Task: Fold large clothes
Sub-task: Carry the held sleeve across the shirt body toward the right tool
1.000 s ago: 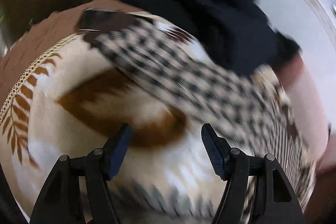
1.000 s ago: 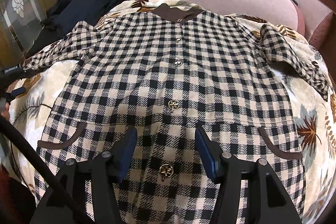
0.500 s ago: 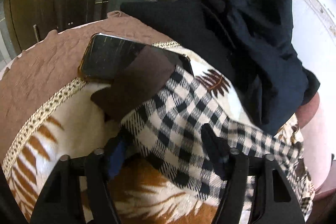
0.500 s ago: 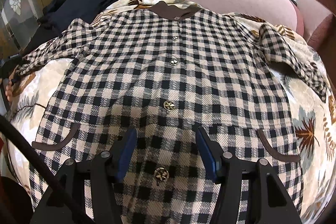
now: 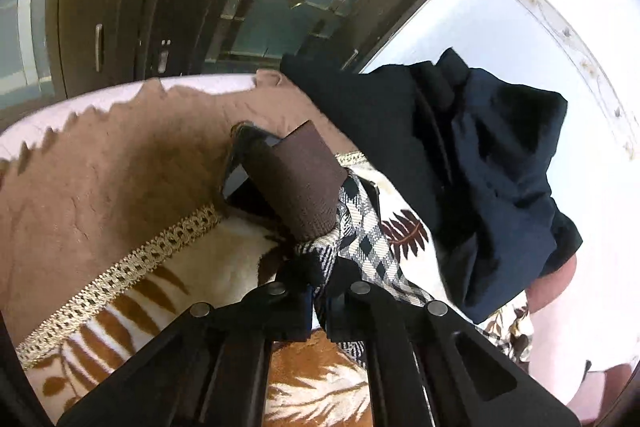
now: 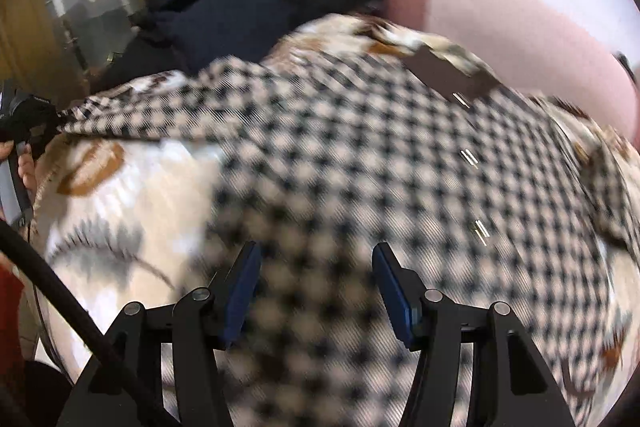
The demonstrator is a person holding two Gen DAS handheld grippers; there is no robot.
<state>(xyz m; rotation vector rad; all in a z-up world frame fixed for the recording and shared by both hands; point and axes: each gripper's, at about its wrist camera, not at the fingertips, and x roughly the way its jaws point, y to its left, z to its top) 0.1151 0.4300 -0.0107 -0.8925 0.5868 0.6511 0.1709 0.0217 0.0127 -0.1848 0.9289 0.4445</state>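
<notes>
Left gripper (image 5: 318,291) jaws clamped on checked coat (image 6: 380,163) sleeve near brown cuff (image 5: 298,179); right gripper (image 6: 316,291) jaws wide, empty. Carry sleeve across body, keep taut.

Ahead of the left gripper (image 5: 320,297) the sleeve cuff (image 5: 298,179) overlaps a phone (image 5: 240,163) on the blanket (image 5: 200,267), with a dark garment (image 5: 480,163) behind-right.

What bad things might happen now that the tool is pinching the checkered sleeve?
The left tool is shut on the checkered sleeve, whose brown cuff lies over a phone; pulling may drag the phone along. The right tool is open, so the coat may slide.
</notes>
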